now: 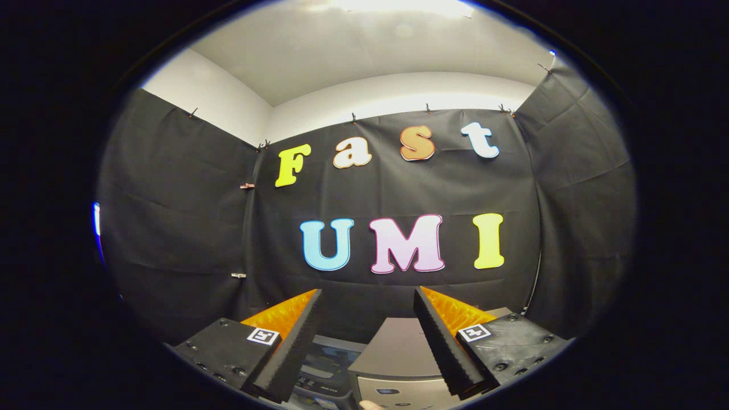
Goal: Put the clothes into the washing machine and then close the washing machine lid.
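Washing machine [398,356] shows partly, below wide-apart empty tongs [369,299].

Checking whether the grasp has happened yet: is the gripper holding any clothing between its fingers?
No: the gripper is open, its fingers spread apart with nothing between them.

Your gripper [367,296] is held well above the washing machine [398,356], with its fingers spread wide and nothing between them. The machine's top lies below and between the fingers, its control panel [322,373] toward the left finger. The booth's cloth wall [393,188] stands behind the machine, with the ceiling [370,51] above it.
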{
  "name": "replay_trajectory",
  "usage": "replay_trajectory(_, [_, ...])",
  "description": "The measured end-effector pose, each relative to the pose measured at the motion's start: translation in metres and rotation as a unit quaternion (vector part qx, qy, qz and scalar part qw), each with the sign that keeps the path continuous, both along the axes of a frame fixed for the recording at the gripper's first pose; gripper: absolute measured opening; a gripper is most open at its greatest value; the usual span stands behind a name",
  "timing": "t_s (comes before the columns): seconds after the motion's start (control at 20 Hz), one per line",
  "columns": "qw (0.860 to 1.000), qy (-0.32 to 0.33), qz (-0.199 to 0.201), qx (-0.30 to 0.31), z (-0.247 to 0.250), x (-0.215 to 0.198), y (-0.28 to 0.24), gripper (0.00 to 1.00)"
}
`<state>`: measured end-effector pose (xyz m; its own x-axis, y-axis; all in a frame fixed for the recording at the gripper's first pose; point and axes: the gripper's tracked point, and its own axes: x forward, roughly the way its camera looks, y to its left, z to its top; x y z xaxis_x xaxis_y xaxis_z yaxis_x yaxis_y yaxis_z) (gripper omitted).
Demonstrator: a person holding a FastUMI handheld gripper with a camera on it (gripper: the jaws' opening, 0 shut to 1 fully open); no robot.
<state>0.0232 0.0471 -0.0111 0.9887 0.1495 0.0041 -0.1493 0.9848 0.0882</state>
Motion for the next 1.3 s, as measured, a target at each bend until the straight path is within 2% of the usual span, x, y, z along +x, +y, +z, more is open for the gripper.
replay_trajectory(0.65, [0.999,-0.013,-0.035,-0.011,0.017,-0.029,-0.035,0.98])
replay_trajectory(1.3, [0.999,-0.013,-0.045,-0.014,0.021,-0.041,-0.044,0.98])
